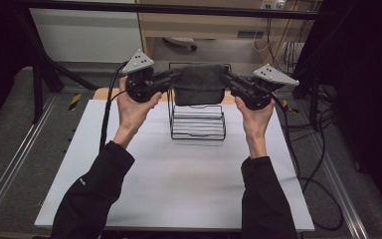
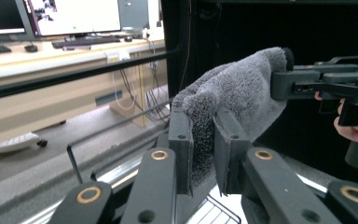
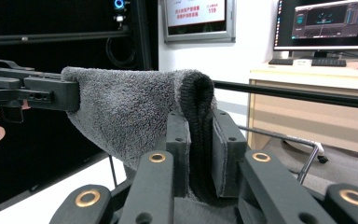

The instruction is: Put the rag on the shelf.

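Pinching a grey towel at opposite ends, left tongs and right tongs are hanging above the wire rack on the white table, monitors glowing behind.

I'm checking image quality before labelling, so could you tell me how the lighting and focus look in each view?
High view: the table is evenly lit, the room's edges fall into dark. Left gripper view: the towel is sharp against black, the desk behind soft. Right gripper view: the towel's pile is crisp, the monitors glare brightly.
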`<move>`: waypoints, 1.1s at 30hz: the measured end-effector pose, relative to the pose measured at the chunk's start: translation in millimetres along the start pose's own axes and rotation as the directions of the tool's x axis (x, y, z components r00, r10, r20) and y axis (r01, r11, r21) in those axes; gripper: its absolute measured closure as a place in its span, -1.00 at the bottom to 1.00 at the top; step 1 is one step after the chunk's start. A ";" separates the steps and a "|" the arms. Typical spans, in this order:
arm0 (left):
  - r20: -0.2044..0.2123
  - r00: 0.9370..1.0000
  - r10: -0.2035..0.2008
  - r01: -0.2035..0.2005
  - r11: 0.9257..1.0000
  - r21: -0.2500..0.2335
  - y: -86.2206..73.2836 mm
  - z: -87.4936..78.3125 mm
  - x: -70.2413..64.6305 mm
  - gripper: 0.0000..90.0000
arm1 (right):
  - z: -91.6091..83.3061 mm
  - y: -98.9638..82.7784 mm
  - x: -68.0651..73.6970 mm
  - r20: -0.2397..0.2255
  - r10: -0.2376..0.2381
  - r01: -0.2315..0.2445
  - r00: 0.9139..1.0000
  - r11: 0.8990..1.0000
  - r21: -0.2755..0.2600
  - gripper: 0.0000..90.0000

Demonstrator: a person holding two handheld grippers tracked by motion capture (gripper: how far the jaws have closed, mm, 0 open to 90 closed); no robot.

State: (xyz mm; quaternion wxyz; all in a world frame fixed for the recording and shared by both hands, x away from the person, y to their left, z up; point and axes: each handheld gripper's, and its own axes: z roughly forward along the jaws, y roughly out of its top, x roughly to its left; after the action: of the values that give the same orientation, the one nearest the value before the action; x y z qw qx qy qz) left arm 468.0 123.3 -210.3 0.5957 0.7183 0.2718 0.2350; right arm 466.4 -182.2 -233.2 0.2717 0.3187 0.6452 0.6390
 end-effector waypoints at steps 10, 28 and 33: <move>0.020 1.000 0.009 -0.010 0.998 0.064 0.7 -13.0 -3.4 0.60 | -6.5 -9.2 4.3 -0.026 -0.023 0.023 0.999 0.999 0.030 0.77; 0.048 0.997 -0.061 0.053 0.987 0.155 16.3 -4.2 -1.0 0.99 | -12.5 -19.9 7.0 -0.052 -0.058 0.060 0.997 0.997 0.044 0.74; 0.069 0.996 -0.060 0.046 0.982 0.184 9.0 -3.4 -5.3 0.99 | -14.7 -21.2 7.3 -0.061 -0.055 0.059 0.997 0.996 0.060 0.66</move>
State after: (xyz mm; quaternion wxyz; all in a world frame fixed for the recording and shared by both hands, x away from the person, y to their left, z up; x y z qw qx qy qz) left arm 462.9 121.0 -200.9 0.5433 0.7704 0.2890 0.1666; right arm 449.3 -185.8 -253.3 0.2605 0.2893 0.6813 0.6199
